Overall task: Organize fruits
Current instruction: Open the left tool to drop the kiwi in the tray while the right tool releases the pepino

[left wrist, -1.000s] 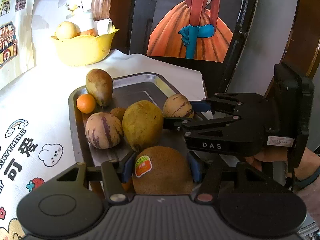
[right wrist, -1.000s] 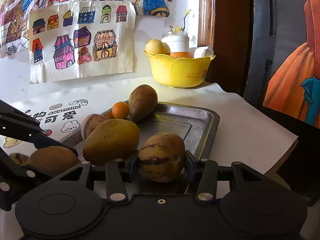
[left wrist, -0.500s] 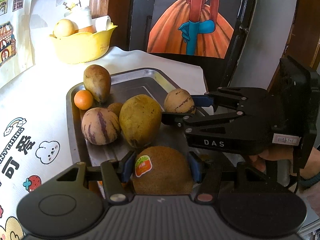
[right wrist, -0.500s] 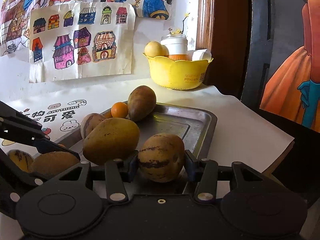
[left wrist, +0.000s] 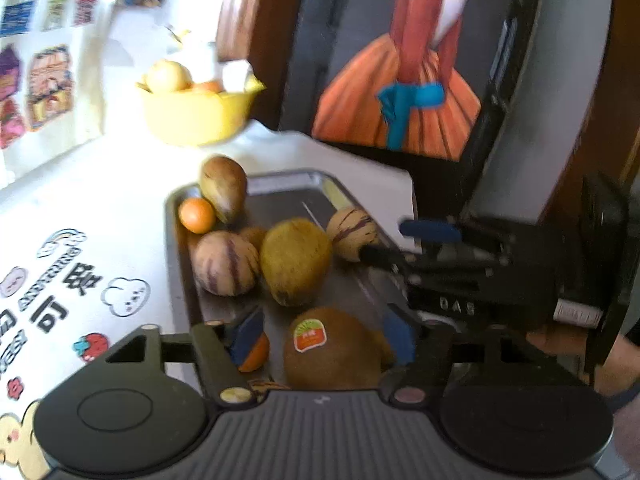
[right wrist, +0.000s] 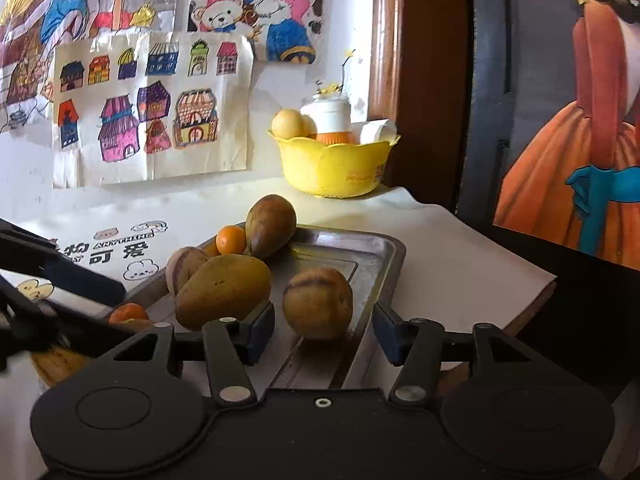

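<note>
left gripper [left wrist: 320, 334]: tilted down, jaws opening, clear of brown kiwi [left wrist: 334, 350] at tray [right wrist: 384, 256] near edge | right gripper [right wrist: 322, 326]: tilted down, opening, off striped melon [right wrist: 318, 302] by tray's right rim

A home with children: crayon drawings [right wrist: 152, 108] taped to the wall, a cartoon-print tablecloth [left wrist: 80, 280].

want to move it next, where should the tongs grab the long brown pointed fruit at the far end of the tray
Grip the long brown pointed fruit across its wide middle, coming from above. It lies lengthwise on the metal tray, tapering toward one tip, so pads there would likely slip. The small orange citrus sits close against one side, leaving little room for a low approach there.
</note>
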`<action>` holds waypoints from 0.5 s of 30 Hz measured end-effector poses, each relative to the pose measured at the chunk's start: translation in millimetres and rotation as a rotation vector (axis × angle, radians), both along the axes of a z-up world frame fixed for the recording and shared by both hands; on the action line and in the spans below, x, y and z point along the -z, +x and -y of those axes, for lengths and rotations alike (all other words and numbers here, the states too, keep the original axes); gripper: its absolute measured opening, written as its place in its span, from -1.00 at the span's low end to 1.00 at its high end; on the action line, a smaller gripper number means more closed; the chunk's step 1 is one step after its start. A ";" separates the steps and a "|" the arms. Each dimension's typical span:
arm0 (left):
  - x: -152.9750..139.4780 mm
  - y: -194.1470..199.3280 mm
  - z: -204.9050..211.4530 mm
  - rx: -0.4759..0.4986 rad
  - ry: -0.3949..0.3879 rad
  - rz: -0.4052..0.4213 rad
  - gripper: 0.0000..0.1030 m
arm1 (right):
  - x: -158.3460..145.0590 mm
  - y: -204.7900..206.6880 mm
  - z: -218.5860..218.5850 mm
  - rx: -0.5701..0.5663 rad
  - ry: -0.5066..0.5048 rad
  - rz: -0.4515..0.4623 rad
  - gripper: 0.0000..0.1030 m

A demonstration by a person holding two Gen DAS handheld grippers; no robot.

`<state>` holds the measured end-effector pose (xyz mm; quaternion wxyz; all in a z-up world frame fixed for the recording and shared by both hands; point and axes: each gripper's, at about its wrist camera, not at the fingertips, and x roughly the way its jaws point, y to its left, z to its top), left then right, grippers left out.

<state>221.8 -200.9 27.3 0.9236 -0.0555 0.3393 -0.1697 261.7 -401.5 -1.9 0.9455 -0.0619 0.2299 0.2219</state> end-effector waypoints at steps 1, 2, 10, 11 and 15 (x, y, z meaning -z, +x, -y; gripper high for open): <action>-3.4 -4.1 -3.4 -0.016 -0.012 0.010 0.48 | -1.9 -3.4 0.4 0.009 0.004 0.002 0.17; -5.9 -7.5 -6.2 -0.028 -0.020 0.020 0.50 | -3.8 -6.7 0.6 0.017 0.008 0.004 0.20; -23.6 -34.7 -31.5 -0.159 -0.037 0.128 0.99 | -20.1 -41.4 -4.1 0.104 0.034 0.019 0.41; -24.7 -37.1 -35.3 -0.172 -0.038 0.136 0.99 | -21.8 -46.1 -4.8 0.115 0.037 0.019 0.43; -25.4 -47.1 -52.3 -0.221 -0.038 0.143 0.99 | -28.8 -66.5 -10.5 0.154 0.055 0.014 0.60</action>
